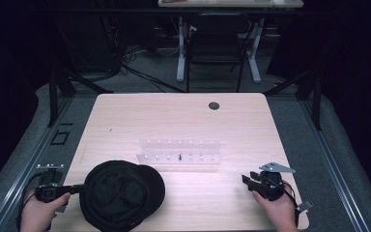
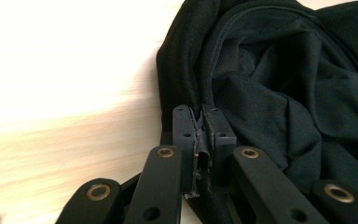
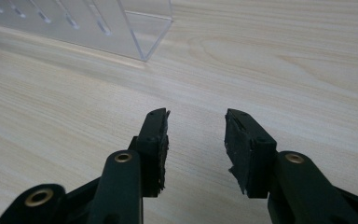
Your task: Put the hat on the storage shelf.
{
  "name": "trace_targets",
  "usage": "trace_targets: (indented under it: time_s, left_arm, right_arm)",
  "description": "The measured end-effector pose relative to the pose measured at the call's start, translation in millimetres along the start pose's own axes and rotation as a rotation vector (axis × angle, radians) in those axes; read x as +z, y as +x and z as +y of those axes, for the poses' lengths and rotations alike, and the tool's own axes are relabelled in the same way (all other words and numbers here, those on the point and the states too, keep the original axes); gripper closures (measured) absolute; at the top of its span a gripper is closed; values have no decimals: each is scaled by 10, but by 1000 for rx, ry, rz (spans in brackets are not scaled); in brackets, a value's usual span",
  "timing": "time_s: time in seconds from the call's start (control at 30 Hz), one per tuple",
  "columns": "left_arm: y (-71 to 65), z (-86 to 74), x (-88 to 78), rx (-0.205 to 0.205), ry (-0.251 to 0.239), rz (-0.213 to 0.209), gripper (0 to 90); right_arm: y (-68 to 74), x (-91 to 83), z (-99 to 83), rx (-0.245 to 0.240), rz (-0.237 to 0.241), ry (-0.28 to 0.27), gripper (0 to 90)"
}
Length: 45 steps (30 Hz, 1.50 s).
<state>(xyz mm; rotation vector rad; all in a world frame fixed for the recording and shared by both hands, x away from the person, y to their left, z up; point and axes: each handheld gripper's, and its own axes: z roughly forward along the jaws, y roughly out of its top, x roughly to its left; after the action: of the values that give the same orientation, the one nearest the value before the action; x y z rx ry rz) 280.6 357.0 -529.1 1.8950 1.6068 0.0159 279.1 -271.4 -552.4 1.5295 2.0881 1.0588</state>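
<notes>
A black cloth cap point(image 1: 121, 193) lies on the wooden table point(image 1: 174, 121) near its front left. My left gripper point(image 1: 79, 189) comes in from the left and is shut on the cap's edge. In the left gripper view the closed jaws point(image 2: 201, 123) pinch a seam of the black fabric point(image 2: 284, 93). My right gripper point(image 1: 249, 181) rests at the front right, held by a hand, and is open. In the right gripper view nothing but bare wood lies between its open fingertips point(image 3: 196, 122).
A clear acrylic rack point(image 1: 179, 152) with slots stands in the middle of the table, and its corner point(image 3: 140, 28) shows ahead and to the left of my right gripper. A round cable hole point(image 1: 214, 105) sits near the far edge. A chair and desk legs stand beyond the table.
</notes>
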Motion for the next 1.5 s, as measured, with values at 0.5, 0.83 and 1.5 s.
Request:
trace_targets:
  time_s: [0.5,0.83,1.5]
  left_arm:
    - [-201,52,148,14,18,-52,851]
    - [-151,68,162,27,55,-32,781]
    - [-75,179,273,-10,216,-23,663]
  right_arm:
    - [122,14,41,-48,17,6,593]
    - [124,26,27,-49,14,11,593]
    - [104,40,11,-39,20,16,590]
